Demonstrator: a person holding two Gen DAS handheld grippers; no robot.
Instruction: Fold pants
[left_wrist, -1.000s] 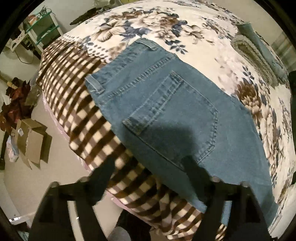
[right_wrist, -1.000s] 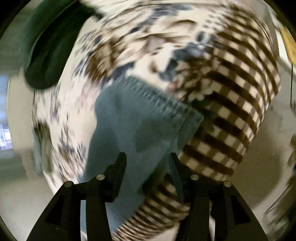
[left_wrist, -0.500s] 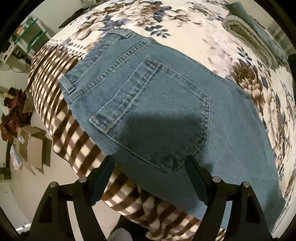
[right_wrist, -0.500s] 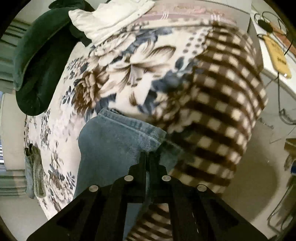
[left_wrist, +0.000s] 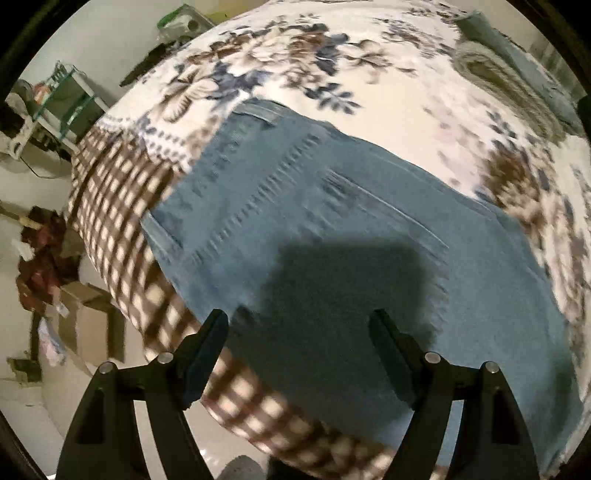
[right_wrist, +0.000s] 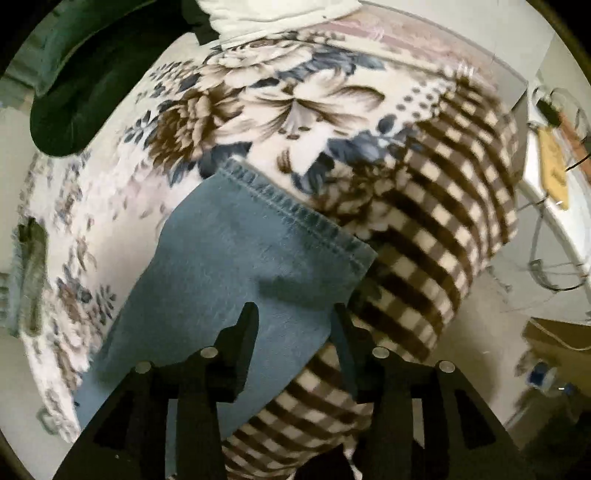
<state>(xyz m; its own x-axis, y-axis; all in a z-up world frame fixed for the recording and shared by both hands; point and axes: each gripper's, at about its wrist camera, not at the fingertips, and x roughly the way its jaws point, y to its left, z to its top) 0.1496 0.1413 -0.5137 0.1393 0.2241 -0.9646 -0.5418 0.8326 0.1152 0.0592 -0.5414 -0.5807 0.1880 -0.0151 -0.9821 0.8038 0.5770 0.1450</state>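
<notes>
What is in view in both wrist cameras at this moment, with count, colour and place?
jeans: one pair, blue denim, flat on the blanket; waistband in the left view, leg hem in the right view.
blanket: one, cream with brown and blue flowers and a brown checked border, covering the bed.
dark green cloth: one, upper left of the right view.
white cloth: one, top of the right view.
cardboard boxes: brown, count unclear, on the floor left of the bed.
shelf rack: one, green and white, far left.
left gripper: black, open, over the jeans seat.
right gripper: black, open, over the leg end.
</notes>
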